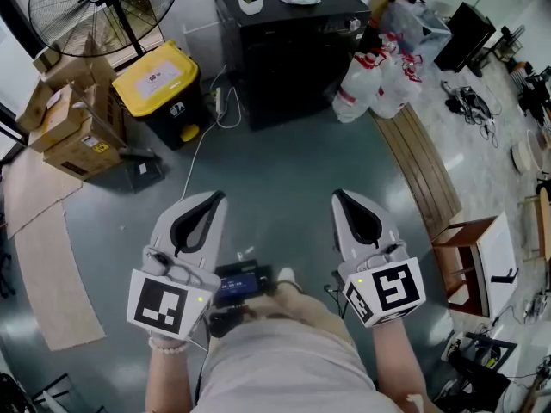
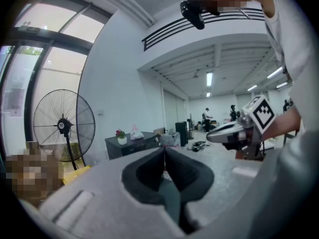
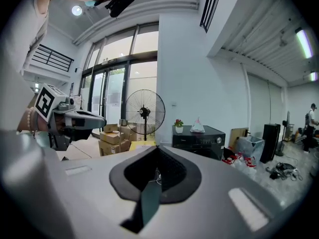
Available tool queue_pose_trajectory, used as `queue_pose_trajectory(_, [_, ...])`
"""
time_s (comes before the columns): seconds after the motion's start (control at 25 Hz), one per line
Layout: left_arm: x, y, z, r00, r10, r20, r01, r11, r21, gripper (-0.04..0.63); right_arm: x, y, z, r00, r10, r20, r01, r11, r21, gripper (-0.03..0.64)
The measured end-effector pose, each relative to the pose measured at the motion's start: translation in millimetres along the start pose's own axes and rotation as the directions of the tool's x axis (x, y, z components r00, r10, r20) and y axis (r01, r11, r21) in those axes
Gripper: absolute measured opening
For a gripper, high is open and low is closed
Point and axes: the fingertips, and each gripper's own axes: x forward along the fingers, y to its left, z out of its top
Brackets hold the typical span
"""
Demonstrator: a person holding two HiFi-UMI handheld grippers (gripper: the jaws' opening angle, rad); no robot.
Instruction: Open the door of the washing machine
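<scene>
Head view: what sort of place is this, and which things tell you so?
Probably a workshop or test hall, not a home: a standing fan, stacked cardboard boxes, a washing machine.

You are holding your right gripper (image 3: 157, 149) closed and empty (the black washing machine (image 3: 199, 139) is standing well apart beyond its tips).

Washing machine, far centre, front closed

Your washing machine (image 1: 288, 54) is a black, boxy unit standing upright on the floor against the far wall, well apart from you. Its dark front faces you and looks flush and shut, with a control strip along the top edge and a knob towards the right.
</scene>
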Motion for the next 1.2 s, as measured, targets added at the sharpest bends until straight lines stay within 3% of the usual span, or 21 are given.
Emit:
queue_pose_trajectory(0.2, [3, -3, -1, 1.000, 0.003, -0.007, -0.003, 1.000, -0.012, 0.048, -1, -4, -3, 1.000, -0.003, -0.010, 0.003, 1.000, 0.012, 0.003])
queue_pose_trajectory(0.36, [6, -3, 8, 0.998, 0.015, 0.054, -0.015, 1.000, -0.002, 0.071, -3, -10, 0, 1.000, -0.014, 0.017, 0.013, 0.999, 0.034, 0.006])
queue_pose_trajectory(0.64, [9, -10, 12, 0.998, 0.034, 0.060, -0.034, 0.999, -0.007, 0.083, -8, -20, 5, 0.998, -0.001, 0.064, -0.003, 0.998, 0.064, 0.100])
queue_pose_trajectory(1.2, [18, -39, 21, 0.994, 0.096, 0.053, -0.097, 0.995, 0.007, 0.087, -18, -49, -5, 0.997, 0.051, 0.064, -0.052, 0.999, 0.009, 0.101])
